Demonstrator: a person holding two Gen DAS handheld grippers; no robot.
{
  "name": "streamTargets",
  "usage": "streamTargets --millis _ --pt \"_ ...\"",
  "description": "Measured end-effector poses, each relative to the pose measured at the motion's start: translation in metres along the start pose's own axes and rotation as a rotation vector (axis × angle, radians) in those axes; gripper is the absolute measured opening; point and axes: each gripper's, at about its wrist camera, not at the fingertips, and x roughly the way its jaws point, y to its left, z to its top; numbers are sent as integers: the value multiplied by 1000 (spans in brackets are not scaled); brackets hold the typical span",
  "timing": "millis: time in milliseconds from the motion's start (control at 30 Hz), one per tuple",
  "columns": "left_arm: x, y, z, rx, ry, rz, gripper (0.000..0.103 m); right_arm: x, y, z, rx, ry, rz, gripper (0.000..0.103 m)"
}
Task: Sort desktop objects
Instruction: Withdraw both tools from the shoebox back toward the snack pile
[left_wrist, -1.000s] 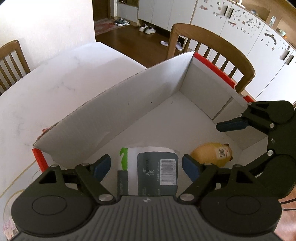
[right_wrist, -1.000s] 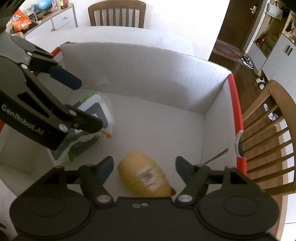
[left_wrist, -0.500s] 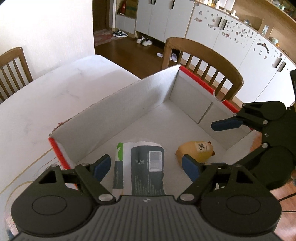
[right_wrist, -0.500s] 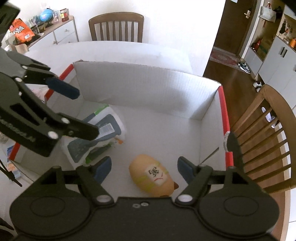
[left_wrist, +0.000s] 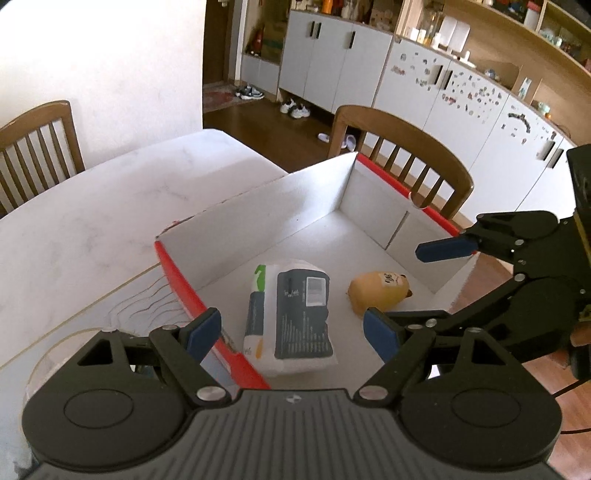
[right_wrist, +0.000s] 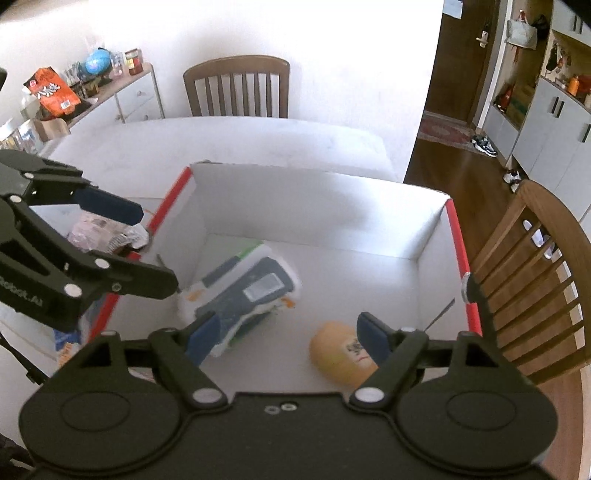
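Both claws empty above the box, two items lying inside.
Left claw (left_wrist: 291, 330) gapes wide; right claw (right_wrist: 284, 338) is opening, nothing between. Tissue pack (left_wrist: 291, 314) lies below the left claw, long axis running away from it; yellow toy (left_wrist: 378, 293) points its dark tip right. Risk: a low claw snagging the box (left_wrist: 258, 218) wall.

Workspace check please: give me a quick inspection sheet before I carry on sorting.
Surface: white table, mostly bare.
Job's things: tissue pack and yellow toy lying apart on the floor of the white box.
Clutter: crumpled wrappers outside the box's red edge.
Grippers: left gripper open, empty; right gripper opening, nothing between the jaws; both above the box.
Cables: dark cable beside the right gripper.
Surroundings: wooden chairs, cabinets, shoes on wood floor.
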Motion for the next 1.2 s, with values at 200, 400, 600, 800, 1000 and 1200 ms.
streamTargets --millis 200,400,600,800,1000,1200 --pt "-29 4 -13 32 -43 -1 84 -8 20 0 26 -21 -10 83" --pt "-51 17 -33 30 -61 -10 84 -17 46 0 39 -40 -12 84" --pt "-70 32 -55 23 -71 2 84 -19 77 -1 39 -50 9 86" --pt "-91 45 -74 16 -89 -1 84 -22 106 -1 36 -62 22 87" --pt "-105 58 -91 9 -106 17 84 -22 128 -1 37 -70 26 87" --pt "-115 72 -109 -11 -115 23 87 -22 147 -3 44 -84 46 88"
